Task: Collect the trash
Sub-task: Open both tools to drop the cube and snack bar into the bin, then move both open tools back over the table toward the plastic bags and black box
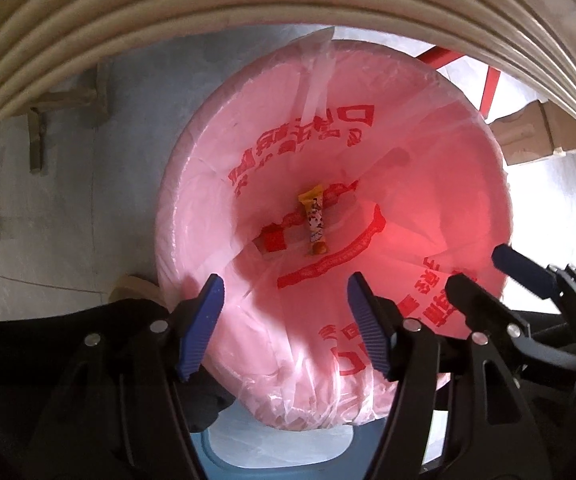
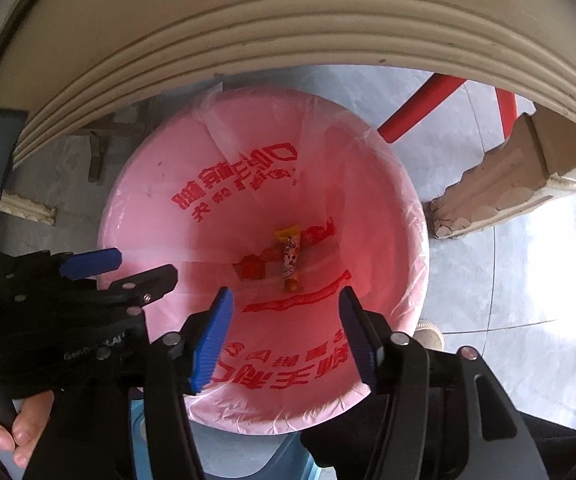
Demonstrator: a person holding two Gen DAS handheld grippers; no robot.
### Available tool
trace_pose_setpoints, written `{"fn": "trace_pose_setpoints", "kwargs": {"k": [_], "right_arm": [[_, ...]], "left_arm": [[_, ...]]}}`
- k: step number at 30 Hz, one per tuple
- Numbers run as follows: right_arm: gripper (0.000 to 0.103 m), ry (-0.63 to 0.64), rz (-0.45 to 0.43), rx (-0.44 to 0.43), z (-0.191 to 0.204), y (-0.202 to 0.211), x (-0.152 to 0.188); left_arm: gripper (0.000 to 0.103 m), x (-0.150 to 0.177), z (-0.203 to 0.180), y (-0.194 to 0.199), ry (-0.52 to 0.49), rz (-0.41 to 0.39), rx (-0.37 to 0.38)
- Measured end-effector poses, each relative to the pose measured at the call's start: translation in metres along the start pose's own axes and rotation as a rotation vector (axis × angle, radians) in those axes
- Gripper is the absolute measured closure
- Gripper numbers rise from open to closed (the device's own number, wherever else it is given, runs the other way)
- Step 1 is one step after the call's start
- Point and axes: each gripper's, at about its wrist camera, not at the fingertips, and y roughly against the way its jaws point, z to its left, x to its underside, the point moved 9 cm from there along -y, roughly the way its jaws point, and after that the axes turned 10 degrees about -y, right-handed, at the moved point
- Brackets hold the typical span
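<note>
A round bin lined with a pink plastic bag (image 1: 192,184) (image 2: 136,208) printed with red writing stands on the floor below both grippers. At its bottom lie a yellow and white snack wrapper (image 1: 315,220) (image 2: 291,258) and a small red scrap (image 1: 274,238) (image 2: 252,266). My left gripper (image 1: 286,292) (image 2: 146,264) hangs over the near rim, open, with nothing between its blue pads. My right gripper (image 2: 286,300) (image 1: 479,268) hovers beside it over the bin, also open and empty.
A cream moulded furniture edge (image 1: 248,8) (image 2: 288,40) arches over the far side. A carved cream leg (image 2: 499,192) and a red frame (image 2: 415,108) stand at the right. A blue object (image 1: 248,452) sits under the bin's near edge. A shoe (image 2: 429,332) is nearby.
</note>
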Motion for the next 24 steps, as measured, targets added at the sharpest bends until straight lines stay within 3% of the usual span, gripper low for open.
{"fn": "trace_pose_setpoints", "kwargs": {"k": [5, 11, 17, 20, 24], "right_arm": [[0.042, -0.06, -0.012, -0.036, -0.005, 0.011, -0.003], [0.042, -0.074, -0.078, -0.041, -0.007, 0.044, -0.003], [0.038, -0.084, -0.237, -0.065, -0.006, 0.118, -0.012], [0.038, -0.07, -0.33, -0.072, -0.003, 0.161, -0.018], [0.038, -0.03, -0.438, -0.088, 0.006, 0.218, -0.028]], "left_arm": [[0.032, 0.0, -0.001, 0.016, -0.036, -0.031, -0.039], [0.031, 0.009, -0.005, 0.053, -0.124, -0.086, -0.127], [0.03, 0.02, -0.003, 0.116, -0.145, -0.159, -0.143], [0.03, 0.023, -0.002, 0.157, -0.155, -0.211, -0.117], [0.024, 0.015, 0.009, 0.223, -0.155, -0.322, -0.121]]}}
